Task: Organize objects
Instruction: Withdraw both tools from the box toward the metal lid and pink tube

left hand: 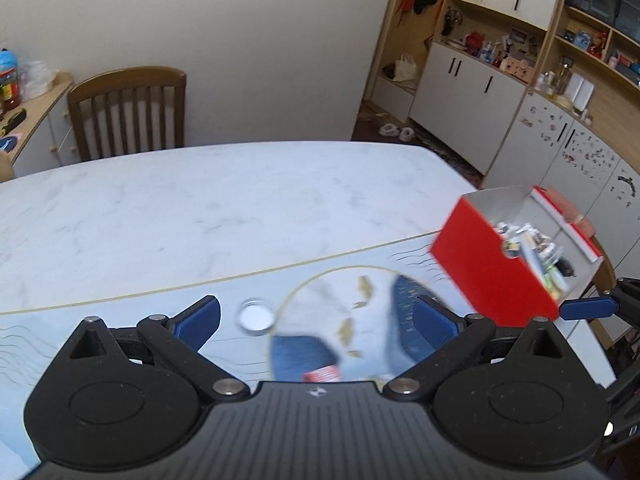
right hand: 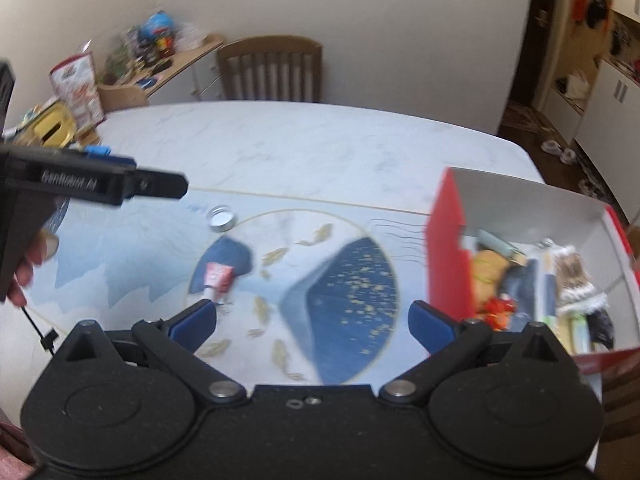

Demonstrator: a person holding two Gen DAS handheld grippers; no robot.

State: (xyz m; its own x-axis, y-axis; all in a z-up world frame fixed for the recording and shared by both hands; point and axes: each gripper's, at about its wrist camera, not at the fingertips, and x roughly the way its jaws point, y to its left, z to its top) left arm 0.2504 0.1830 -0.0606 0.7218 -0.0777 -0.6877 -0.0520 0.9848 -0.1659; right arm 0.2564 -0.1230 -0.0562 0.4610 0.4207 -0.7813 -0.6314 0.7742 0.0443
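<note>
An open red box (left hand: 490, 272) (right hand: 446, 252) with a white inside stands at the right of the table and holds several small items. On the blue placemat (right hand: 120, 264) lie a small red-and-white tube (right hand: 218, 278) (left hand: 322, 374) and a round metal lid (left hand: 255, 316) (right hand: 221, 218). My left gripper (left hand: 318, 316) is open wide above the mat, with nothing between its fingers; the lid lies just inside its left finger. My right gripper (right hand: 314, 320) is open and empty, with the tube close to its left finger (right hand: 196, 322) and the box beside its right one.
The marble table (left hand: 200, 200) stretches away from the mat. A wooden chair (left hand: 128, 108) stands at its far side. A sideboard with clutter (right hand: 160, 52) is at the left, cabinets and shelves (left hand: 500, 80) at the right. A person's hand (right hand: 28, 264) holds the left gripper's handle.
</note>
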